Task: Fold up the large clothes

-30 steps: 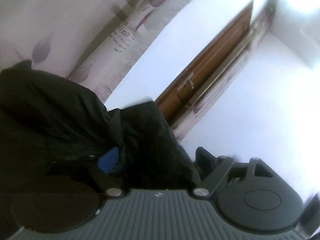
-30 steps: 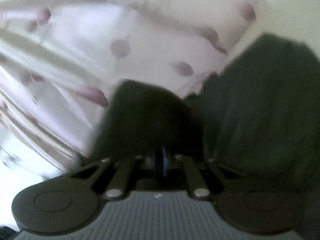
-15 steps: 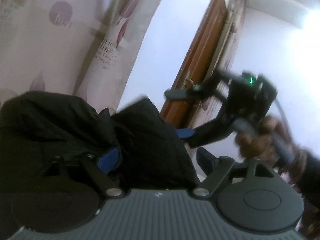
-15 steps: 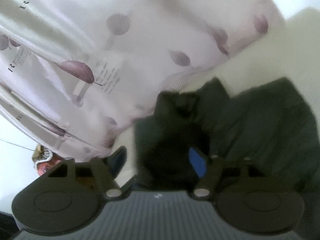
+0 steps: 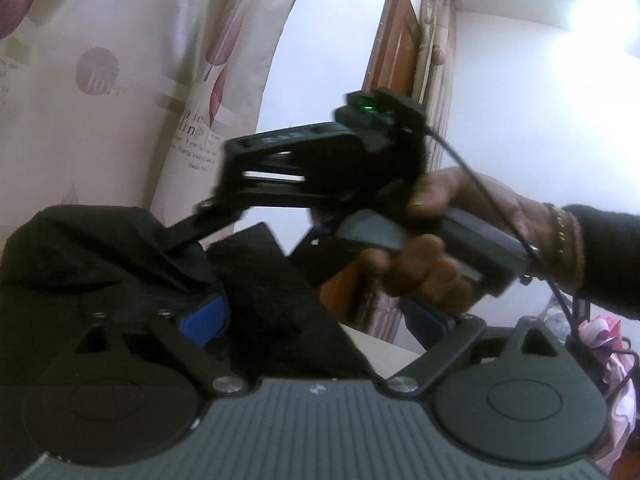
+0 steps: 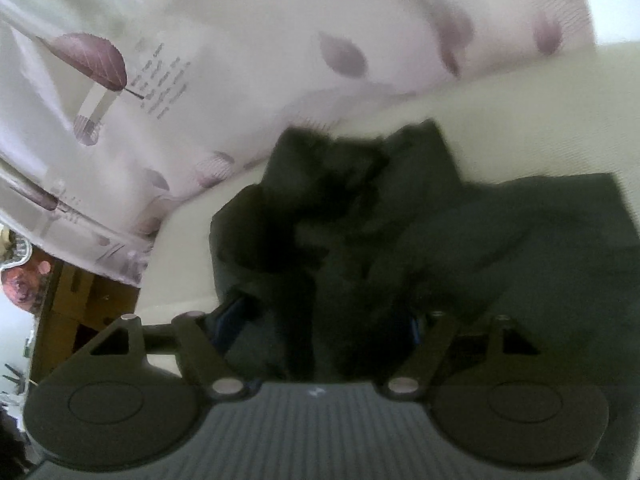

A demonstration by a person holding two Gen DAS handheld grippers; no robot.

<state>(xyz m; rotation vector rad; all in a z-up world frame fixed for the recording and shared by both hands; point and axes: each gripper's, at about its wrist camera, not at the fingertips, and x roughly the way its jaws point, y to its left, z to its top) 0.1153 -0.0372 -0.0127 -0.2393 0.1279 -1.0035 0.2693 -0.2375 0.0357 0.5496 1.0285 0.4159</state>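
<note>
The left gripper (image 5: 316, 320) is spread wide, its jaws just opened further, with the black garment (image 5: 120, 264) bunched between them on the pale worktop (image 6: 520, 112). "love" is read on the curtain (image 5: 100, 80) beyond. Only the left view shows the right gripper (image 5: 188, 236), a second ago clamped, now released above the garment.

Black garment (image 6: 360, 240) heaped mid-frame on pale surface (image 6: 520, 112); bare surface open at upper right. Curtain (image 6: 200, 80) closes off upper left. In the left wrist view, right gripper (image 5: 224, 200) and hand (image 5: 432, 240) cross centre frame, blocking passage there.
</note>
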